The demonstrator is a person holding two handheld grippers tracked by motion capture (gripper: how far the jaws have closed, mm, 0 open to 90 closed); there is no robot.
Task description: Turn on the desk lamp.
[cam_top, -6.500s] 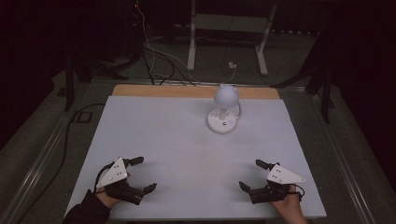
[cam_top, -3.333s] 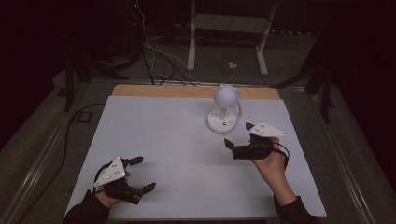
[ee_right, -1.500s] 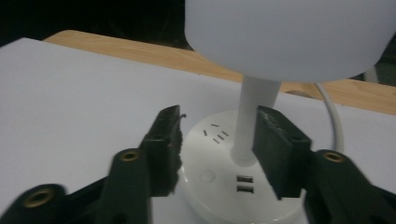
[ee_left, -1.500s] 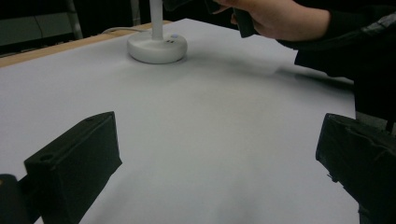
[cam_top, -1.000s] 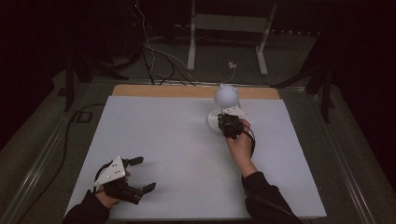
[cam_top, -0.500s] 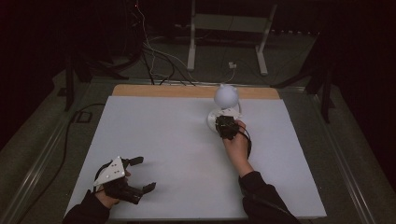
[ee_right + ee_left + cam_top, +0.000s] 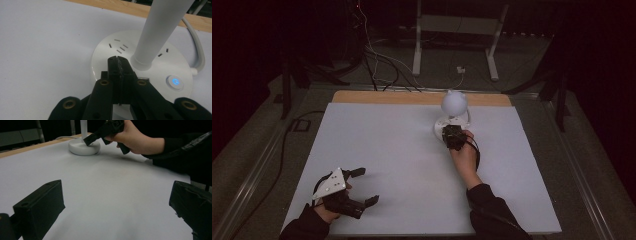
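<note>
One white desk lamp with a round base and globe head (image 7: 453, 115) is counted on the white-topped counter with a wooden far edge (image 7: 377, 150). On the lamp base, one blue-lit round power button (image 7: 175, 81) is noted. Two black two-jaw hand-held grippers are counted: the left hand-held gripper (image 7: 359, 187) near the counter's front, and the right hand-held gripper (image 7: 452, 135) at the lamp base. One white stalk (image 7: 162, 27) is seen rising from the base.

Dim lab/test rig, white table (image 7: 377, 145), loose cables on floor (image 7: 377, 65), metal stand legs (image 7: 455, 35) behind
</note>
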